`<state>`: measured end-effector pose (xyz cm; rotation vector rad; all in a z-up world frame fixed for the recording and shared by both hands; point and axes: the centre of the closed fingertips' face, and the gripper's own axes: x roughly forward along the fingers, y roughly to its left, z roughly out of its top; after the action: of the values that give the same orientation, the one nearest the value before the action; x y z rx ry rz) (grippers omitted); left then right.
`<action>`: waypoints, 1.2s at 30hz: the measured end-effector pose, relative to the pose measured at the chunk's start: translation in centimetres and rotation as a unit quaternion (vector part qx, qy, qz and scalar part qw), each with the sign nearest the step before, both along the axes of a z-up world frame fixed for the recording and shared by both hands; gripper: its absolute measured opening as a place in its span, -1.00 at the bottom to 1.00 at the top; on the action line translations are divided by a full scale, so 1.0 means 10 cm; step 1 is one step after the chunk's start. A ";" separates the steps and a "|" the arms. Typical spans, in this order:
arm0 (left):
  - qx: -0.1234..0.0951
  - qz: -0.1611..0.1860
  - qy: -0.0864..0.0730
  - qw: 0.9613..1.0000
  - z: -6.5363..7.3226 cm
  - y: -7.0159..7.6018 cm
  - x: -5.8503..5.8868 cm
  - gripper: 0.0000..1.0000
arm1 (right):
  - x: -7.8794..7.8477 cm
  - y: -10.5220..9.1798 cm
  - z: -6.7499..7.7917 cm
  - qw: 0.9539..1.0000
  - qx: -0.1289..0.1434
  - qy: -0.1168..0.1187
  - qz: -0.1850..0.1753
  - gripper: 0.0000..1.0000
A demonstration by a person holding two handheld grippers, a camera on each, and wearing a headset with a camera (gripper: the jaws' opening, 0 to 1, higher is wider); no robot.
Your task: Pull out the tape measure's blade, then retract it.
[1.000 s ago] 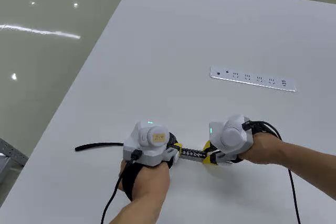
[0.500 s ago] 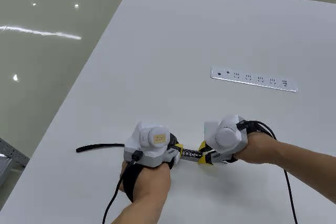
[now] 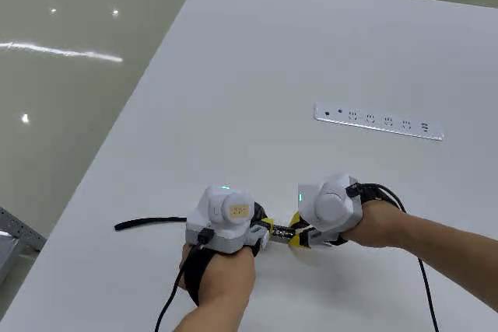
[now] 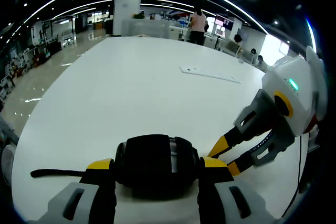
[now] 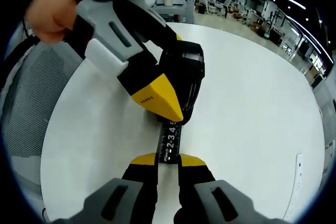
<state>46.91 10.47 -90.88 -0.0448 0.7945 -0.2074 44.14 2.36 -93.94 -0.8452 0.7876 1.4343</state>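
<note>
Near the front of the table point(image 3: 233, 75): tape measure point(image 5: 184, 72) between the left gripper point(image 4: 157, 166) jaws, blade point(image 5: 169, 142) running right into the right gripper point(image 5: 168, 160). Strap point(image 3: 148, 223) trailing left. Power strip point(image 3: 379, 122) farther back, right.

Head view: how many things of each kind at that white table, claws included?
White claws with yellow tips: 2, left claw and right claw
Black-cased tape measure: 1
Long white power strip: 1
Thin black strap: 1
Total: 5

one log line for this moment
left gripper: shut on tape measure | right gripper: shut on blade | blade: short length out
</note>
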 end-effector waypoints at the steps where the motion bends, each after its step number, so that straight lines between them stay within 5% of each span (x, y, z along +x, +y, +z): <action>1: 0.000 0.000 0.000 1.000 0.00 0.00 0.00 0.19 | 0.00 0.01 0.00 1.000 0.001 0.000 0.002 -0.72; 36: -0.001 -0.003 -0.001 1.000 0.00 0.01 0.00 0.18 | 0.02 0.17 -0.01 1.000 0.018 -0.011 0.004 -0.71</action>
<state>46.90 10.54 -90.87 -0.0449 0.7927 -0.2135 44.37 4.07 -94.05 -0.8377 0.7404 1.4400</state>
